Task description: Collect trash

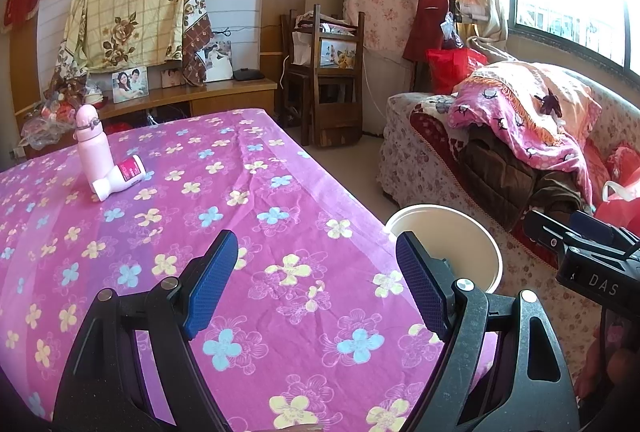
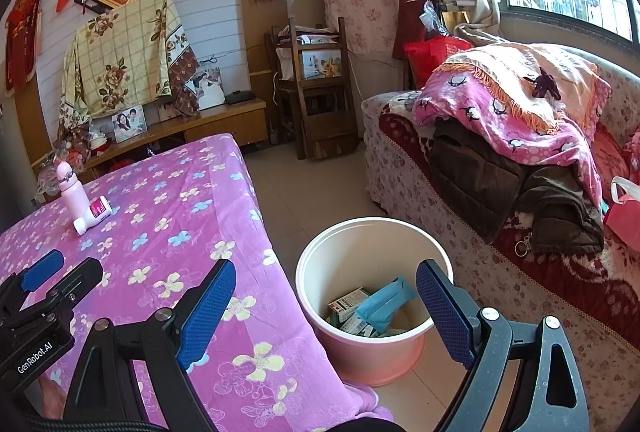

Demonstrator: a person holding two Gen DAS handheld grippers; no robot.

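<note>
The left hand-held gripper (image 1: pixel 316 284) hangs over the near part of the bench (image 1: pixel 248 192), which is covered with a purple flowered cloth. Its jaws stand wide apart and hold nothing; only bare cloth shows between the blue pads (image 1: pixel 210 284).

The right hand-held gripper (image 2: pixel 326 316) is just off the bench's right edge, above the floor. Its jaws are wide too, and empty. Directly ahead of it and below, seen between its pads, stands the bin (image 2: pixel 372 356), a pale pink tub on the floor tiles just beside the bench's hanging cloth. Trash (image 2: pixel 372 308) lies in the bin's bottom: small printed cartons and a crumpled blue piece.

In the left wrist view, only the bin's white inner wall shows, to the right of that gripper's right finger, past the bench edge.

Far across the bench, well apart from both grippers, a pink bottle (image 1: pixel 91 148) stands upright. A small white bottle (image 1: pixel 120 178) with a magenta label lies on its side, touching the pink one's base.

A sofa (image 2: pixel 500 272) piled with blankets sits right of the bin.
</note>
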